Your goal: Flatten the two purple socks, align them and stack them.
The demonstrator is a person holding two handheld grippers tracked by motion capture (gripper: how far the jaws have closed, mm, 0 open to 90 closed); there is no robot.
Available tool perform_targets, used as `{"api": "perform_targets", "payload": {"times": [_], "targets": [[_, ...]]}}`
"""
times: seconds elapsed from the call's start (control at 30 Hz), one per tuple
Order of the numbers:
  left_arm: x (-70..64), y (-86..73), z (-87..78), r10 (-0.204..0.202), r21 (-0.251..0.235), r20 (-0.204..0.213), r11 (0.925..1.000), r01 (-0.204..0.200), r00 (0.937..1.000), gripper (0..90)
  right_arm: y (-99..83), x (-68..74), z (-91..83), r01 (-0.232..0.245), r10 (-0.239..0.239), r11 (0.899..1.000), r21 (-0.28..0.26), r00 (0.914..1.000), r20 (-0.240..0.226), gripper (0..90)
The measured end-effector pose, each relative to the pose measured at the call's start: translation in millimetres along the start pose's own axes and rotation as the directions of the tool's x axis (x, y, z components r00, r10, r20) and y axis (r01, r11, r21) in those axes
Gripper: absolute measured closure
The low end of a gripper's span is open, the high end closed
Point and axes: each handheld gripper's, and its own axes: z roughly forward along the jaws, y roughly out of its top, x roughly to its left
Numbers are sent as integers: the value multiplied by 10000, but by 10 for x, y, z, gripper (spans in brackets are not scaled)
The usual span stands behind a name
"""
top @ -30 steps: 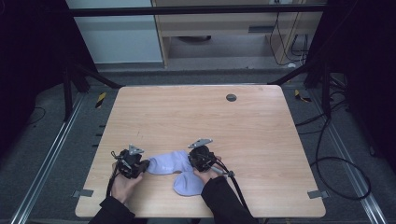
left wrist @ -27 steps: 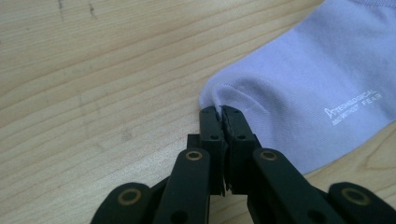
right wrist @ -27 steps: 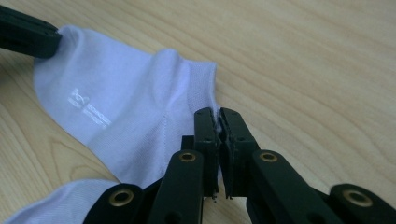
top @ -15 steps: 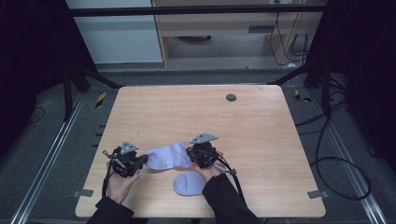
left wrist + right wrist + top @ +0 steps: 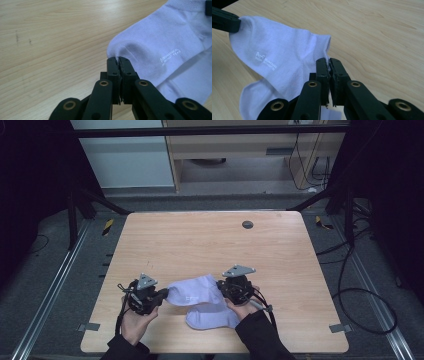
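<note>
A pale lilac sock [image 5: 192, 291] with small white print is stretched between my two grippers just above the wooden table [image 5: 200, 240]. My left gripper [image 5: 164, 295] is shut on its toe end [image 5: 117, 59]. My right gripper [image 5: 221, 287] is shut on the cuff end [image 5: 328, 60]. In the right gripper view the sock [image 5: 279, 57] runs away to the left gripper's jaw at the top left. A second matching sock [image 5: 212, 317] lies flat on the table under and in front of the held one, partly covered by it.
A dark round hole cover [image 5: 247, 224] sits near the table's far edge. Cables [image 5: 350, 280] trail on the floor to the right. Metal frame legs [image 5: 75, 215] stand at the table's far corners, with a cabinet [image 5: 235, 150] behind.
My right gripper has moved right and slightly away from me, pulling the held sock out longer between the grippers. The second sock has stayed on the table.
</note>
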Motion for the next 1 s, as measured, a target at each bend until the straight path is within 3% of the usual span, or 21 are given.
{"api": "perform_targets", "payload": {"times": [0.47, 0.73, 1.0], "targets": [[-381, -27, 55, 532, 393, 599, 9977, -557, 9968, 878, -298, -48, -325, -10, 6, 9996, 278, 9999, 134, 866], [-485, -79, 121, 682, 717, 846, 9947, -744, 9941, 878, -484, -100, -411, -244, 237, 9983, 529, 9996, 133, 866], [-549, -157, 177, 810, 1051, 964, 9903, -911, 9920, 878, -576, -101, -391, -270, 261, 9966, 781, 9996, 127, 866]]}}
